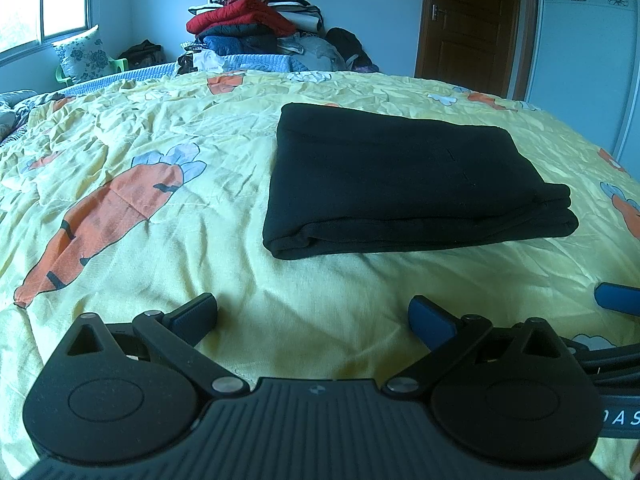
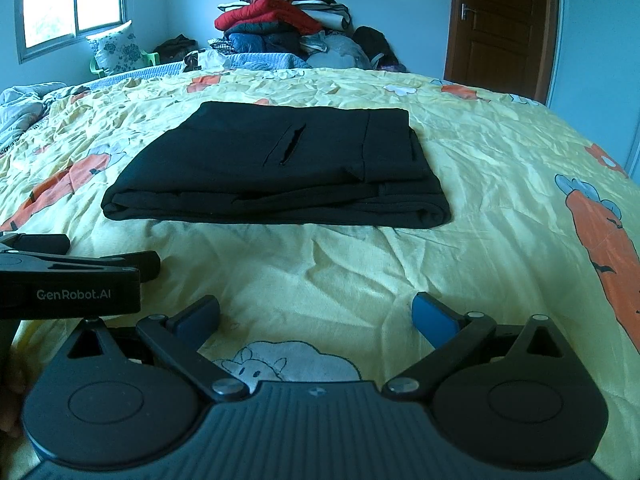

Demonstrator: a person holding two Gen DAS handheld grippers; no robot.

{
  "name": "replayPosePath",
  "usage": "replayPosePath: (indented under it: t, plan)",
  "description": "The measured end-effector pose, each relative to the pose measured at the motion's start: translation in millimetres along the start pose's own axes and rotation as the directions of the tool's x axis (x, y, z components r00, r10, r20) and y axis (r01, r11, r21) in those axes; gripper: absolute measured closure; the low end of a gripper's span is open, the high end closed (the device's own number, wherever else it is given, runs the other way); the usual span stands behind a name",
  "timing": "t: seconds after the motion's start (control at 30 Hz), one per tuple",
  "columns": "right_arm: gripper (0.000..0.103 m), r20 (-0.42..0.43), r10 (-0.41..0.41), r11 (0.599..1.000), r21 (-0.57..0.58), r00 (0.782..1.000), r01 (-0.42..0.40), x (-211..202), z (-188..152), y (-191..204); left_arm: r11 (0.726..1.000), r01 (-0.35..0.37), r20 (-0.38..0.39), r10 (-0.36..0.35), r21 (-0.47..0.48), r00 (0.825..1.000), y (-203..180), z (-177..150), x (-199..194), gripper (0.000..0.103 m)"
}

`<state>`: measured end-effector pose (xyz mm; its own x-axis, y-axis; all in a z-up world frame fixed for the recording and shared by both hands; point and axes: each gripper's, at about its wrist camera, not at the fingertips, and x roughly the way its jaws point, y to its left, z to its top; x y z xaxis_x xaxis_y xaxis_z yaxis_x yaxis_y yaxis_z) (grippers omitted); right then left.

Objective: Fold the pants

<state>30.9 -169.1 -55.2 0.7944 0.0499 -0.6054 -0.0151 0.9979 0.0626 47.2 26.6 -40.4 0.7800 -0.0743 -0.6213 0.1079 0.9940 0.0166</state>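
Black pants (image 1: 404,184) lie folded into a flat, thick rectangle on the yellow carrot-print bedspread (image 1: 160,140). In the right wrist view the pants (image 2: 276,168) show a pocket slit on top and stacked layers at the near edge. My left gripper (image 1: 312,316) stands open, short of the pants' near edge, with nothing between its blue pads. My right gripper (image 2: 316,316) is open too, over bare bedspread (image 2: 500,160) in front of the pants. The left gripper's body (image 2: 72,276) shows at the left of the right wrist view.
A tall pile of clothes (image 1: 252,20) stands at the far side of the bed. A brown door (image 1: 472,20) is at the back right, a window (image 1: 40,4) and a floral cushion (image 1: 82,54) at the back left. Rumpled bedding (image 2: 24,108) lies at the left edge.
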Motion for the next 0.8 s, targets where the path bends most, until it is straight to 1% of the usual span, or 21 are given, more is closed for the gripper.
replayPosePath:
  t: [0.17, 0.37, 0.43, 0.47, 0.53, 0.8]
  plan:
    - [0.000, 0.004, 0.002, 1.000, 0.012, 1.000, -0.002, 0, 0, -1, 1.000, -0.001, 0.000, 0.001, 0.001, 1.000, 0, 0, 0, 0.000]
    - [0.000, 0.021, -0.003, 0.995, 0.099, 1.000, 0.001, 0, 5, -11, 1.000, -0.003, 0.000, 0.003, -0.001, 1.000, -1, -1, -1, 0.000]
    - [0.000, 0.013, -0.012, 0.996, 0.088, 1.000, 0.011, 2, 6, -9, 1.000, -0.005, 0.001, 0.005, -0.003, 1.000, 0, -2, -2, 0.000]
    - [0.000, 0.005, -0.025, 0.997, 0.068, 1.000, 0.024, 4, 6, -6, 1.000, -0.005, 0.001, 0.005, -0.003, 1.000, 0, -2, -2, 0.001]
    - [0.000, -0.009, -0.051, 0.998, 0.030, 0.999, 0.051, 6, 6, 0, 1.000, -0.015, 0.000, 0.015, -0.009, 1.000, 1, -2, -3, 0.000]
    - [0.000, -0.006, -0.048, 0.998, 0.034, 0.999, 0.048, 7, 5, -1, 1.000, -0.014, 0.001, 0.014, -0.010, 1.000, 1, -3, -4, 0.000]
